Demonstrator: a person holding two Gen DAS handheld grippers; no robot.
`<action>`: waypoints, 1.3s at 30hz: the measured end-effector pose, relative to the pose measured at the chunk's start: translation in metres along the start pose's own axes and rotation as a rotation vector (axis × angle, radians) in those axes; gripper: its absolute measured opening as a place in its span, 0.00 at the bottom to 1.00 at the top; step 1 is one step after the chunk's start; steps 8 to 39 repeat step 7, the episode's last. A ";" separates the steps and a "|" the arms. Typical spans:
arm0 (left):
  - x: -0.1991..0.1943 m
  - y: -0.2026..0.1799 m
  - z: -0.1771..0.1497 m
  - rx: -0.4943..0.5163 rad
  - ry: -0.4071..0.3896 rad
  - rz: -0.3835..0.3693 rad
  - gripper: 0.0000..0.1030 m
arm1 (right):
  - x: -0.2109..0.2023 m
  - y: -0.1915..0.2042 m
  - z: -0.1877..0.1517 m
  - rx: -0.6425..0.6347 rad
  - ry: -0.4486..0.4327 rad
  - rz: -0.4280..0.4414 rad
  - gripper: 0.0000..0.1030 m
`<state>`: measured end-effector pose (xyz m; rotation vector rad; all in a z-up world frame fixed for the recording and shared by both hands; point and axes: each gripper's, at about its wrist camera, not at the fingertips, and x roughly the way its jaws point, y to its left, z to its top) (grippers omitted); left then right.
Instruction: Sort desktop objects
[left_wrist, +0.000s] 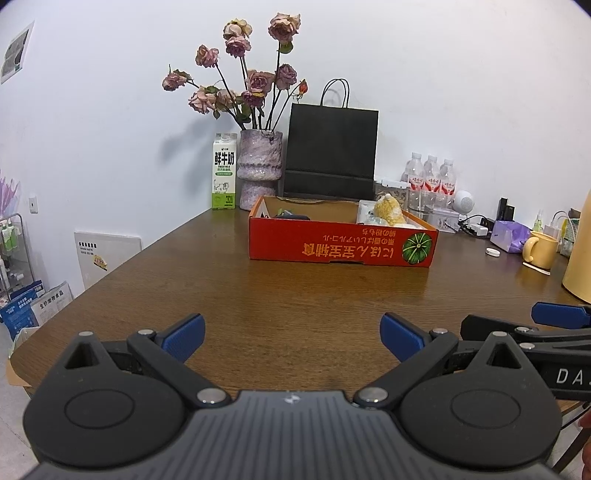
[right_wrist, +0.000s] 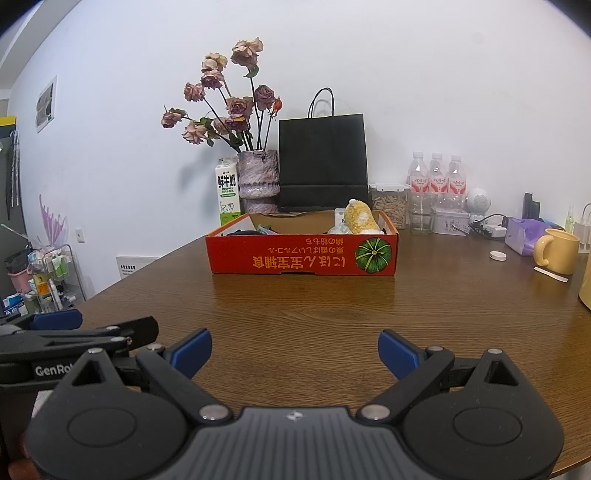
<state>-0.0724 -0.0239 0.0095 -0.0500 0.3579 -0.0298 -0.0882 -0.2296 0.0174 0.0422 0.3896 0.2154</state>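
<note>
Red box (left_wrist: 343, 245) sits well beyond both grippers, left (left_wrist: 292, 338) and right (right_wrist: 294, 350), fingers wide apart, seemingly touching nothing

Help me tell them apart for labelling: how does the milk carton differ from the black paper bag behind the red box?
The milk carton is white and green with printed text; the black paper bag is plain black. The carton is narrow with a gabled top; the bag is wide, taller, and has twin loop handles. The carton stands left of the vase, the bag right of it. Both stand upright near the wall, behind the red box.
</note>
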 end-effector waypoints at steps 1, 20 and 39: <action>0.000 -0.001 0.000 0.000 -0.002 0.000 1.00 | 0.000 0.000 0.000 0.000 0.000 0.001 0.94; 0.000 -0.001 0.000 -0.006 -0.006 -0.003 1.00 | 0.001 0.001 0.002 0.000 -0.002 0.002 0.94; 0.000 -0.001 0.000 -0.006 -0.006 -0.003 1.00 | 0.001 0.001 0.002 0.000 -0.002 0.002 0.94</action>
